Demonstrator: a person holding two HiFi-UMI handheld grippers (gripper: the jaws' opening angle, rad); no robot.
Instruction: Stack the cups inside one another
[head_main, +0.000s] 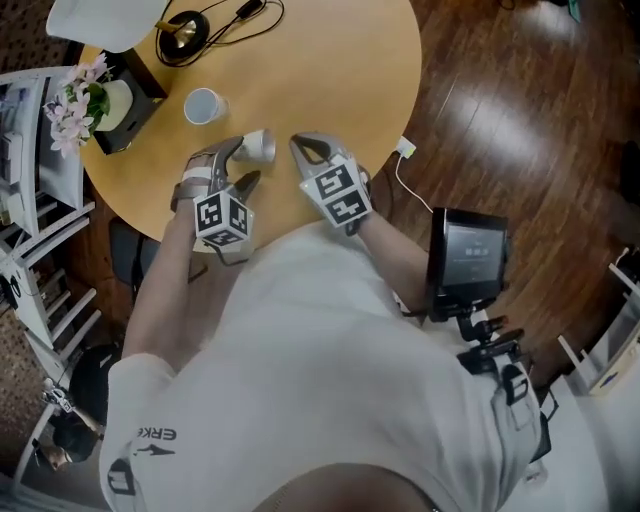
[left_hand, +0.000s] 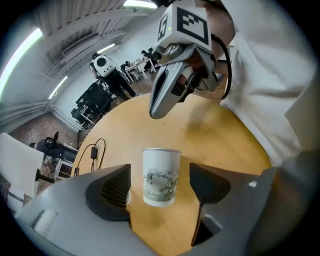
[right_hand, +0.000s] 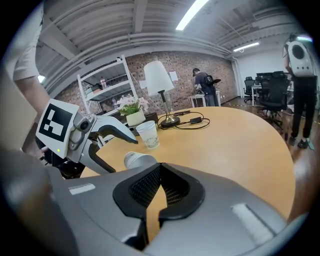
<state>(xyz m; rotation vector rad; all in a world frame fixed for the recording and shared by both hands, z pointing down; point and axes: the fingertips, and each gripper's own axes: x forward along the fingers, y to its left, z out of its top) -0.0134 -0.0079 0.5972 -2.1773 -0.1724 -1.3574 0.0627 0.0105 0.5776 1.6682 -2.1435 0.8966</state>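
Note:
A white paper cup with a bamboo print (left_hand: 161, 175) lies on its side on the round wooden table (head_main: 340, 80). It is between the jaws of my left gripper (head_main: 245, 163), which stands open with a gap on either side of the cup. The same cup (head_main: 260, 146) shows in the head view and in the right gripper view (right_hand: 139, 160), base toward the camera. A second cup (head_main: 203, 105) stands upright a little farther back (right_hand: 149, 135). My right gripper (head_main: 303, 147) is shut and empty just right of the lying cup, its fingertips (right_hand: 159, 170) pressed together.
A lamp base (head_main: 183, 35) with a black cable sits at the table's far side, its white shade (head_main: 105, 20) beside it. A black box with pink flowers (head_main: 80, 100) stands at the left rim. A white shelf (head_main: 40, 200) is left of the table, and a charger (head_main: 405, 148) lies on the wood floor.

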